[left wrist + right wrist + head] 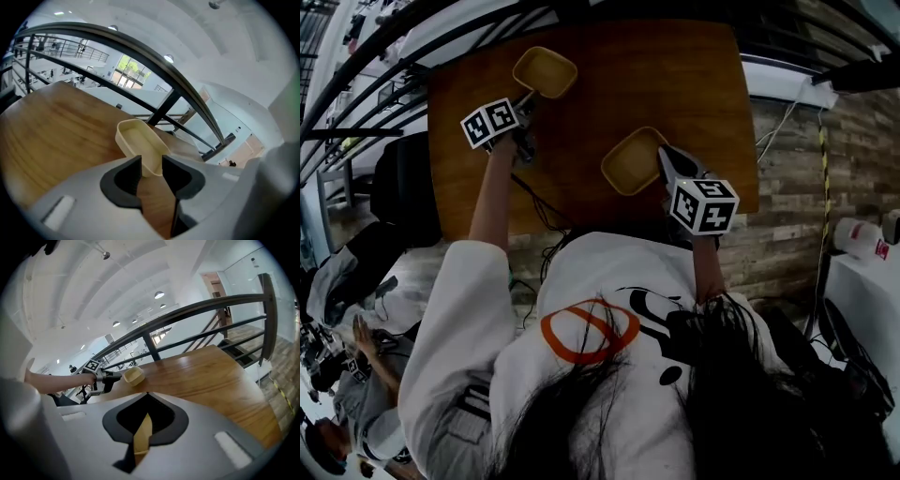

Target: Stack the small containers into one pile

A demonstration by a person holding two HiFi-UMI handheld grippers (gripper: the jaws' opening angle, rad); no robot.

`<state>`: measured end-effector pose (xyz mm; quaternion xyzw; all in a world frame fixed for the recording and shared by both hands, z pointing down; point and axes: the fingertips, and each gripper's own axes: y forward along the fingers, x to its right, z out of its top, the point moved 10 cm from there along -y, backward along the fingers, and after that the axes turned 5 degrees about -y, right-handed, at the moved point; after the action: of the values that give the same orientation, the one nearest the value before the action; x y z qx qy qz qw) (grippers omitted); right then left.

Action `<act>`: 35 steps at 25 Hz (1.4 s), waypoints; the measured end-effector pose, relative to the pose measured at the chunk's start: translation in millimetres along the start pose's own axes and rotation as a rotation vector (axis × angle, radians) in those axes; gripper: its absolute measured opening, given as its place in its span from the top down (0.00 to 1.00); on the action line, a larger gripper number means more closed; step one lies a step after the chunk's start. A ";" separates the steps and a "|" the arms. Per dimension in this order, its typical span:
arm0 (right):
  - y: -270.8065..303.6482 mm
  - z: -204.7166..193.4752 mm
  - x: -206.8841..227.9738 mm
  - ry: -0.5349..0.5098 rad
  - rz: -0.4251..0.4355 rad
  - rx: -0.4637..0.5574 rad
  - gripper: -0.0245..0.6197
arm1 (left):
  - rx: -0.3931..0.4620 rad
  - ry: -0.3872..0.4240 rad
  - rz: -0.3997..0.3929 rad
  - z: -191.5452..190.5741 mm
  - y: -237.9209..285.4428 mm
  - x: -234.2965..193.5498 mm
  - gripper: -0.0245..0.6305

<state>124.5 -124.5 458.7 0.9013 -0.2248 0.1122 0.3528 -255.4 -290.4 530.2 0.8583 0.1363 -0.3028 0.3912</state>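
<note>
Two small tan containers were on the wooden table, well apart and not yet stacked. The far container lay near the table's far left corner. The near container lay toward the middle of the near edge.

The left gripper had its jaws closed on the nearest end of the far container, which filled the narrow gap between them. From its own view I could not tell whether that container rested on the wood or hung just above it.

The right gripper had its jaws pressed onto a thin tan wall seen edge-on. Going by the head view, this was the right side of the near container's rim.

Both containers looked thin-walled, shallow and very light, probably plastic, with smooth sides that slope inward toward the base. That shape should let one drop neatly into the other. The same smooth, thin walls may also flex or slip under a hard squeeze, and an empty container is likely to skid if nudged. The rim is the sensible place to hold, with one jaw inside the wall and one outside, and a firm but modest grip. The carried container should stay level, and the other should be held steady while the two nest.
</note>
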 end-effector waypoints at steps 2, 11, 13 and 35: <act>1.8 -1.3 -2.8 0.006 -0.012 -0.011 0.93 | 0.005 -0.049 0.024 5.1 8.5 -9.9 0.75; 14.1 -10.5 -14.2 0.023 -0.068 -0.047 0.93 | 0.037 -0.269 0.060 7.4 38.3 -43.6 0.74; 13.0 -12.3 -13.6 0.029 -0.081 -0.046 0.93 | 0.047 -0.300 0.056 5.8 42.7 -45.5 0.74; 3.3 -11.6 -19.2 0.015 -0.113 -0.016 0.93 | -0.156 0.067 -0.104 -15.3 23.7 15.6 0.93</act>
<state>105.5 -112.4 462.2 0.9089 -0.1716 0.0971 0.3674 -225.8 -294.4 542.2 0.8265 0.2169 -0.2825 0.4359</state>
